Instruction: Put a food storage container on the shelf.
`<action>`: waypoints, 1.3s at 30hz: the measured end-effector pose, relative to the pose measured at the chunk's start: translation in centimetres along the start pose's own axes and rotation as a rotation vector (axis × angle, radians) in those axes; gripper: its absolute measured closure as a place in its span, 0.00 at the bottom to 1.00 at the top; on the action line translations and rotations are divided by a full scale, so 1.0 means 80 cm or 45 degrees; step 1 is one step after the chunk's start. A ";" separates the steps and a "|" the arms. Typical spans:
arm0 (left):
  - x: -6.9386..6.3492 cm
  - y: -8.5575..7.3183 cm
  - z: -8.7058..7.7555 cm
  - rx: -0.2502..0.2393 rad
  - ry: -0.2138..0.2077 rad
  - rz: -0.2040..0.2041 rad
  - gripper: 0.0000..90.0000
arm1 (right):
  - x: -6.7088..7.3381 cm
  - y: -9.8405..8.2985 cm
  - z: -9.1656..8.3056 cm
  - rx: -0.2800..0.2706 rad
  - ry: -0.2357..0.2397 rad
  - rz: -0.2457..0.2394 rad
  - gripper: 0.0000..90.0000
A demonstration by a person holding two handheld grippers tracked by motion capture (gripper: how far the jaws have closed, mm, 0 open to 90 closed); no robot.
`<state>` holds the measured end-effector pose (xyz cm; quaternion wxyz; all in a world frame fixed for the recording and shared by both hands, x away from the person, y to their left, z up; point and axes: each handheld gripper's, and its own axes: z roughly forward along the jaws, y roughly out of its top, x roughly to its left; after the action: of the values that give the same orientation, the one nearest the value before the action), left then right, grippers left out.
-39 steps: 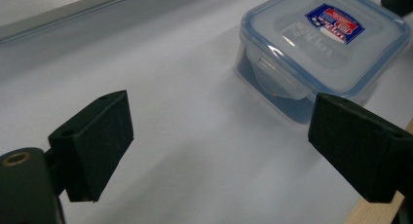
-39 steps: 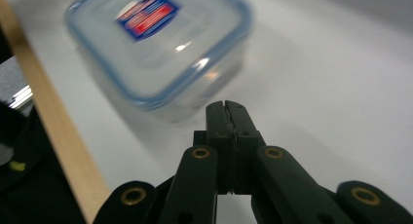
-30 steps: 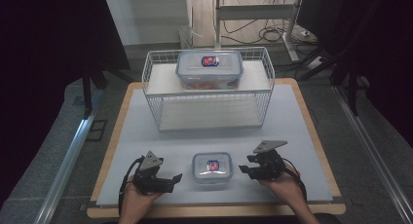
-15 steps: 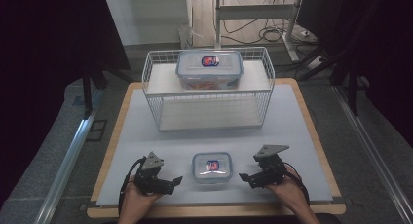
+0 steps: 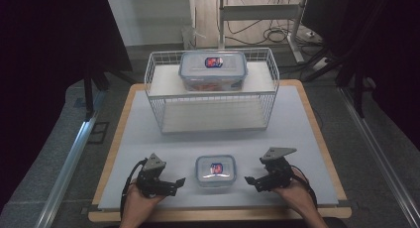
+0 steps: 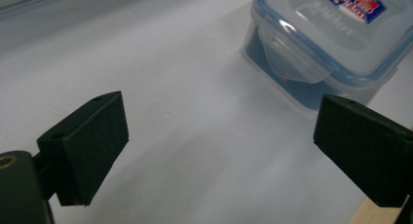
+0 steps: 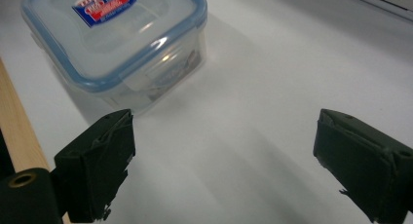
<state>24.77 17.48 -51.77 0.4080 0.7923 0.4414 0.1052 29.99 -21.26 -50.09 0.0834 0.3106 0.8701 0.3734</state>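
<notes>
Since earlier frames: R gripper (image 5: 253, 180) dropped a little toward the near edge, jaws just been opening, nothing between them. L gripper (image 5: 174, 182) same spot.

High view: small box (image 5: 215, 170) on mat (image 5: 297, 139) near front edge, between both grippers, touching neither. Big box (image 5: 213, 69) atop wire rack (image 5: 156, 104) at the back.

L gripper view: jaws wide apart, empty; box (image 6: 336, 39) ahead-right, latch facing.

R gripper view: jaws wide apart, empty; box (image 7: 114, 44) ahead-left.

Risk, my read: uneven squeeze from the sides could skid the box on the smooth mat, or pop a latch.
</notes>
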 end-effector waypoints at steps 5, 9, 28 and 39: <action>-0.001 0.007 0.003 -0.038 -0.168 -0.029 0.01 | 0.004 0.005 0.001 0.003 0.027 0.034 0.05; -0.003 0.012 0.011 -0.023 -0.224 -0.046 0.01 | 0.011 0.007 0.007 0.031 0.051 0.055 0.03; -0.004 0.030 0.054 0.074 -0.422 -0.139 0.17 | 0.022 0.034 0.038 0.121 0.268 0.195 0.20; -0.010 0.031 0.076 0.151 -0.538 -0.200 0.16 | 0.021 0.042 0.060 0.155 0.388 0.269 0.19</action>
<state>29.01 12.82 -53.72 0.4509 0.7826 0.4117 -0.1213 32.06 -15.57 -51.01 -0.1078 0.3446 0.8563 0.3693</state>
